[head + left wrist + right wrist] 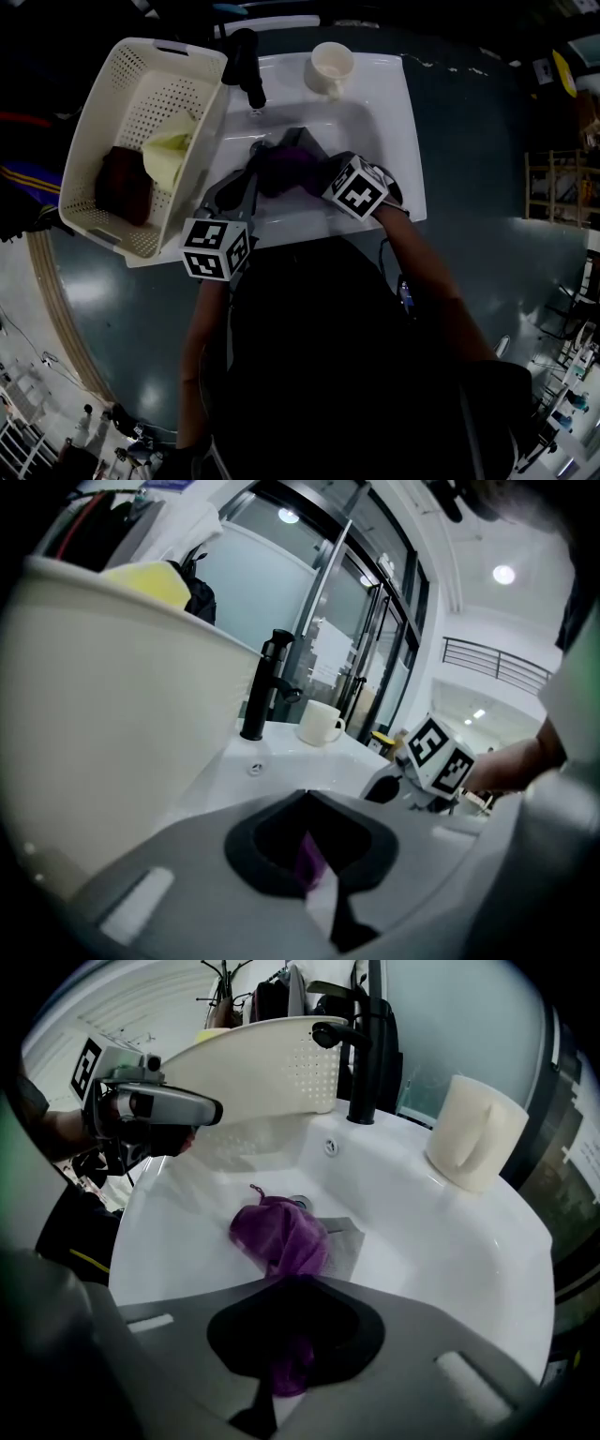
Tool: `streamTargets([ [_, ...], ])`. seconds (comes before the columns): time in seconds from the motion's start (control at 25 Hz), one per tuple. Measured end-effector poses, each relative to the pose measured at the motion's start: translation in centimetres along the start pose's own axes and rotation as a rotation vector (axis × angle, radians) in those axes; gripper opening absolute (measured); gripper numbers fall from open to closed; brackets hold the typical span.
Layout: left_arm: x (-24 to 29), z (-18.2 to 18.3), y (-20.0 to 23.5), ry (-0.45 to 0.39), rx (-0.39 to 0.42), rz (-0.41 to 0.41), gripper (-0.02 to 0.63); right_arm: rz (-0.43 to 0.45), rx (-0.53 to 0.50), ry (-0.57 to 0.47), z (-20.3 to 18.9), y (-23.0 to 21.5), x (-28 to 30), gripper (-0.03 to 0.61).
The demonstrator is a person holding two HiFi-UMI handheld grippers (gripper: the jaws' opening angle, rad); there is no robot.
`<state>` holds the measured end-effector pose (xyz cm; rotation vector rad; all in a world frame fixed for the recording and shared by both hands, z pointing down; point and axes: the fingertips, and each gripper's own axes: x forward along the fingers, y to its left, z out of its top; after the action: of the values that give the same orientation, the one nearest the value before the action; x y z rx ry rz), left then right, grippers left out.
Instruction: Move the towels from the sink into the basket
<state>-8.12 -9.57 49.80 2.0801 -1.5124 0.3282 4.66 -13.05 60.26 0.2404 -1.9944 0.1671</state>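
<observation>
A purple towel (281,1232) hangs bunched over the white sink (422,1241), one end clamped in my right gripper (284,1283), which is shut on it. Under it a grey towel (345,1241) lies flat in the basin. In the head view the right gripper (300,165) sits over the purple towel (281,172) in the sink (375,112). My left gripper (251,171) hovers at the sink's left side, jaws together and empty; a sliver of purple shows past its jaws (307,795). The cream basket (141,84) stands left of the sink.
The basket holds a dark red towel (124,183) and a yellow-green towel (173,150). A black faucet (246,61) and a white mug (330,67) stand on the sink's back rim. The person's body fills the near side.
</observation>
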Motion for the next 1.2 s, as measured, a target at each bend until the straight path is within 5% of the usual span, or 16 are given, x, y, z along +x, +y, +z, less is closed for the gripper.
streamTargets([
  [0.4,-1.0,0.6,0.1,-0.022,0.001,0.016,0.005,0.014,0.072,-0.127,3.0,0.4,-3.4,0.006],
  [1.2,-3.6,4.1,0.4,-0.117,0.003,0.05,0.005,-0.055,0.014,-0.401,11.7,-0.4,-12.4,0.005],
])
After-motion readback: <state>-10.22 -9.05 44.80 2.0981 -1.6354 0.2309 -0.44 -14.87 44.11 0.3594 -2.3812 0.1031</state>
